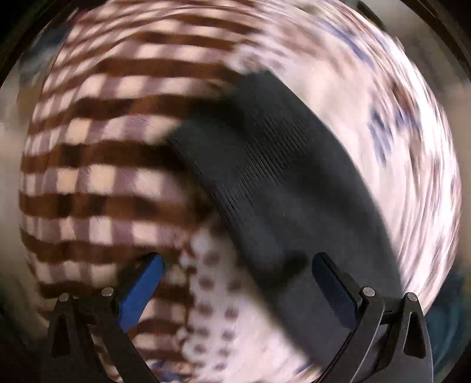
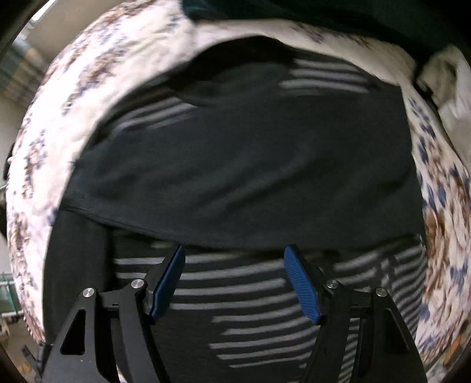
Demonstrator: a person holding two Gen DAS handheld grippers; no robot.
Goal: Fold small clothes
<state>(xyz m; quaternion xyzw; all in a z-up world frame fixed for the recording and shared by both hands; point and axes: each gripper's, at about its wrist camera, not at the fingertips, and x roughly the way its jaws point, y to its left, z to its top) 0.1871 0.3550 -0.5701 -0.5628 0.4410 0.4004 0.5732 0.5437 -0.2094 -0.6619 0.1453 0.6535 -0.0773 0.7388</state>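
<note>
A dark grey garment (image 1: pixel 279 182) lies in a blurred band from the middle to the lower right of the left wrist view. My left gripper (image 1: pixel 238 256) hangs over its near end, jaws wide apart, with no cloth pinched. In the right wrist view a dark garment with pale grey stripes (image 2: pixel 241 153) lies folded, its plain upper layer ending in an edge just ahead of the fingertips. My right gripper (image 2: pixel 235 247) points down at the striped part (image 2: pixel 235 294). Its blue pads (image 2: pixel 303 282) stand apart and nothing is between them.
A white floral sheet (image 2: pixel 88 73) lies under the clothes, also seen as a floral sheet (image 1: pixel 397 132). A brown and white checked cloth (image 1: pixel 97 153) fills the left, with a white dotted cloth (image 1: pixel 212 297) beside it. A dark green cloth (image 2: pixel 294 14) and a white cloth (image 2: pixel 447 76) lie at the far edge.
</note>
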